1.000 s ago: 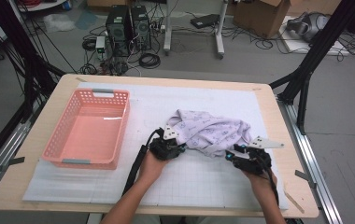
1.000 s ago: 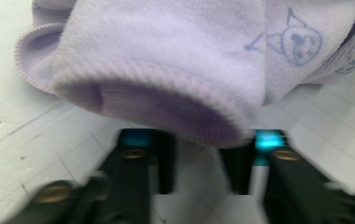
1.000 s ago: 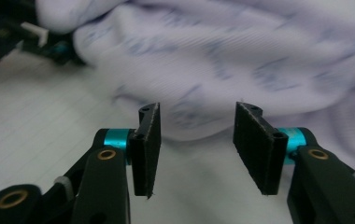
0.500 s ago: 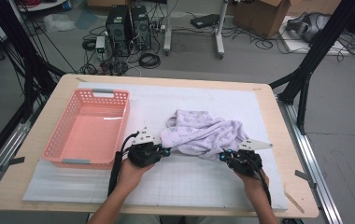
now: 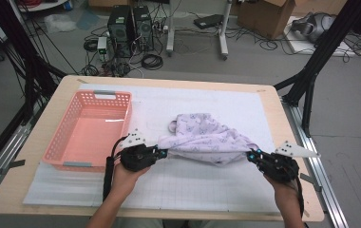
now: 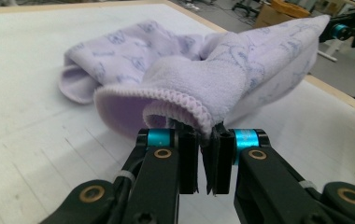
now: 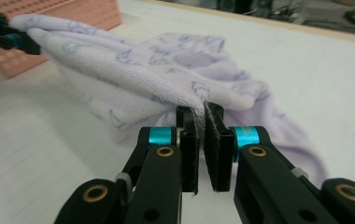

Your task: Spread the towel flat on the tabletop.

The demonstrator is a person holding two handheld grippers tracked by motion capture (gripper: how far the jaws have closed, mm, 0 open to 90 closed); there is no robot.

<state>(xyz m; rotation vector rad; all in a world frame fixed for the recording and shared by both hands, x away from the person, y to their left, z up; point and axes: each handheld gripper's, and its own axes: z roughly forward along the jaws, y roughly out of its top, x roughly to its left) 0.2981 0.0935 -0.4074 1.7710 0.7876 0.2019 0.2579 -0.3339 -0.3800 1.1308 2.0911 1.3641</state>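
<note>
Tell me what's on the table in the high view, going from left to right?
Pink basket → left gripper → purple cloth stretched between both grippers → right gripper.

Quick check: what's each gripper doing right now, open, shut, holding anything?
Left gripper: shut on the hemmed edge of the lilac cloth.
Right gripper: shut on the cloth's opposite edge.

Lab: computer towers (image 5: 131,26) on floor, tangled cables (image 5: 152,61), black frame struts (image 5: 311,76) (cardboard box (image 5: 270,16) behind).
</note>
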